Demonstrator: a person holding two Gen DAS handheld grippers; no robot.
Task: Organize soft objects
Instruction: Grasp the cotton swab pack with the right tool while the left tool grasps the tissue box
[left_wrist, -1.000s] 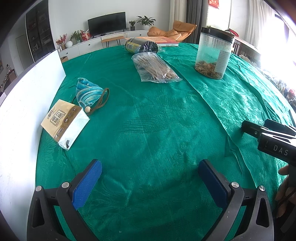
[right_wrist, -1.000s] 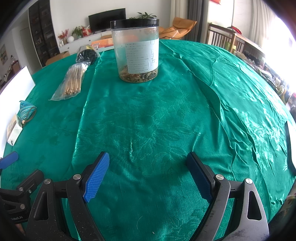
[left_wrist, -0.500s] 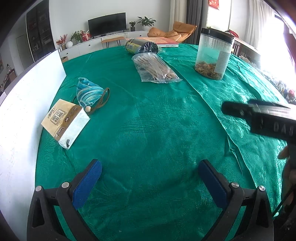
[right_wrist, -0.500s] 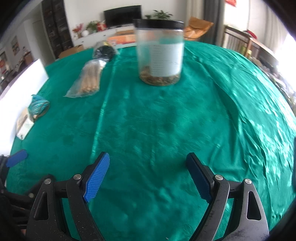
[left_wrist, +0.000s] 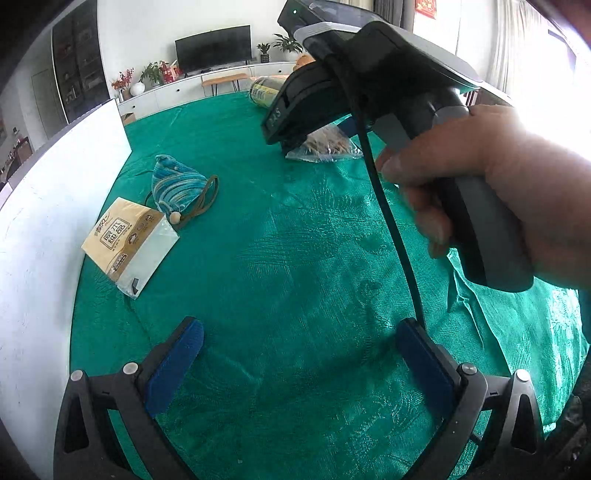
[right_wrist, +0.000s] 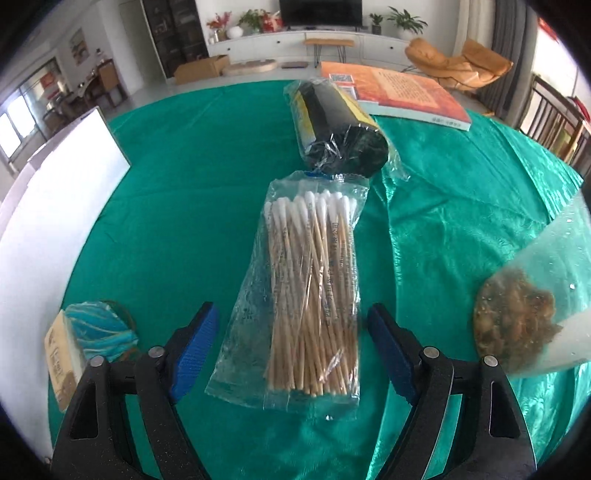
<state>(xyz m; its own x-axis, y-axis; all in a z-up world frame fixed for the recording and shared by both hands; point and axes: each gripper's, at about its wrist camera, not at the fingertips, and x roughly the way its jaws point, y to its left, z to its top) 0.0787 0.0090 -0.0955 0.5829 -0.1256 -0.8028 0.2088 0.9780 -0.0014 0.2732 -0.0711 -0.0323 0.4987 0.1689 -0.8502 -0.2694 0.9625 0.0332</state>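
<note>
My right gripper (right_wrist: 291, 349) is open, its blue pads either side of the near end of a clear bag of cotton swabs (right_wrist: 308, 291) lying on the green tablecloth; I cannot tell whether they touch it. My left gripper (left_wrist: 299, 365) is open and empty over bare cloth. A blue striped pouch (left_wrist: 177, 184) and a tissue pack (left_wrist: 129, 242) lie at the left, also in the right wrist view, pouch (right_wrist: 99, 328) and pack (right_wrist: 62, 358). The swab bag (left_wrist: 325, 147) shows partly behind the right gripper's body.
A wrapped black roll (right_wrist: 338, 136) lies beyond the swabs, a book (right_wrist: 395, 96) behind it. A clear jar with brown contents (right_wrist: 535, 306) stands close at the right. A white board (left_wrist: 48, 199) stands along the table's left edge. The hand holding the right gripper (left_wrist: 498, 184) fills the left view's right side.
The right gripper has swung left and forward across the table, from facing the jar to straddling the swab bag. The left gripper has stayed put; both stay open.
</note>
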